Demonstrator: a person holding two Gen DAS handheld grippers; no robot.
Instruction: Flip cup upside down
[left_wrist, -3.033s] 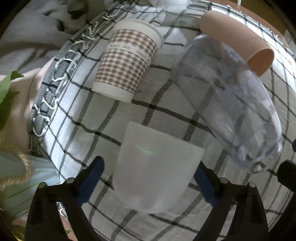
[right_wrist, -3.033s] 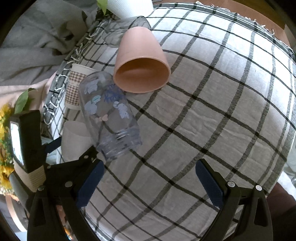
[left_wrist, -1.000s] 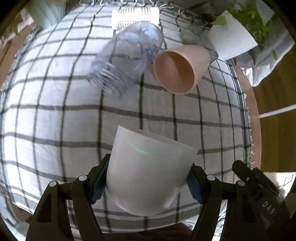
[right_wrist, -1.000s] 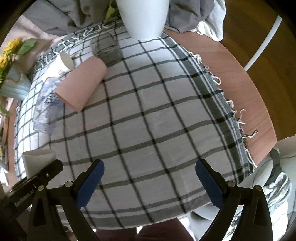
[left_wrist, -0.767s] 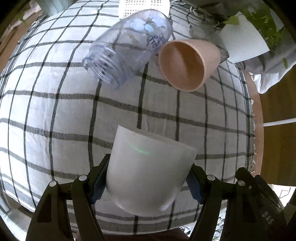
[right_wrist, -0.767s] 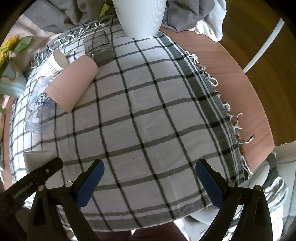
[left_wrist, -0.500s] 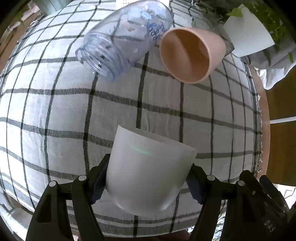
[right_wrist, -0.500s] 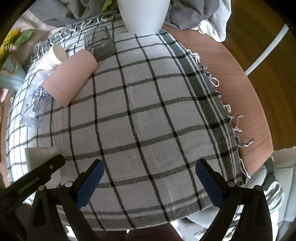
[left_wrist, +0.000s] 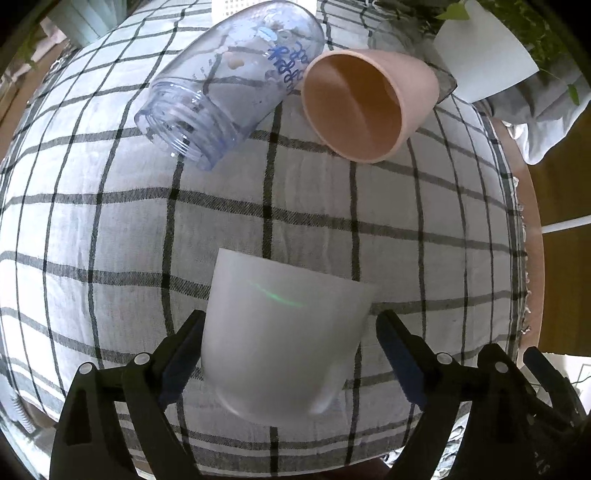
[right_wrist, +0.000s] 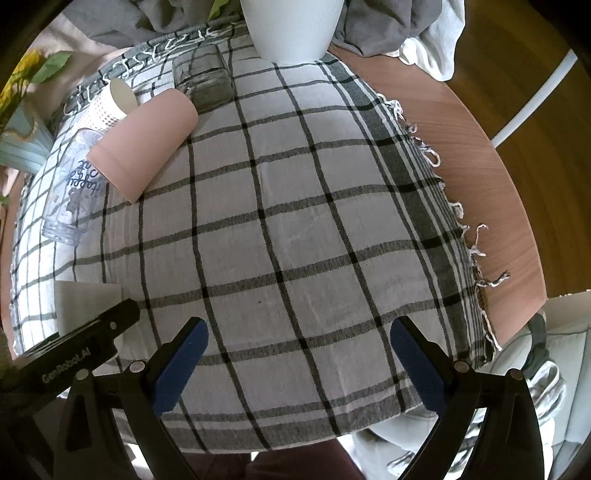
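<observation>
a: left wrist view first. any writing?

b: blue cursive on the clear plastic bottle (left_wrist: 229, 85), partly readable, looks like "happy". the bottle lies on its side on the checked cloth (left_wrist: 110, 206), threaded mouth toward the camera, nothing visible inside.

a: and the cup?

b: the frosted white cup (left_wrist: 284, 332) sits between the 2 fingers of the left gripper (left_wrist: 290, 341). it's plain, translucent white, with a faint green glint across its side. the wide end points away from the camera, the narrow rounded end toward it. the left pad touches its side; the right pad stands a little clear, so i can't tell whether the claw is clamped on it or has let go.

a: other containers?

b: a pink cup (left_wrist: 369, 107) on its side just beside the bottle, open mouth toward the camera, empty.

a: right wrist view?

b: "genrobot.ai" reads on the left gripper's body at lower left. the bottle (right_wrist: 74, 188) shows "happy". the white cup (right_wrist: 86, 304) is at the cloth's left edge. the right gripper (right_wrist: 299, 350) hangs spread wide above the cloth (right_wrist: 295, 221), holding nothing. further back: the pink cup (right_wrist: 144, 140), a glass (right_wrist: 203, 83), a dotted paper cup (right_wrist: 107, 103), a white pot (right_wrist: 291, 26).
</observation>
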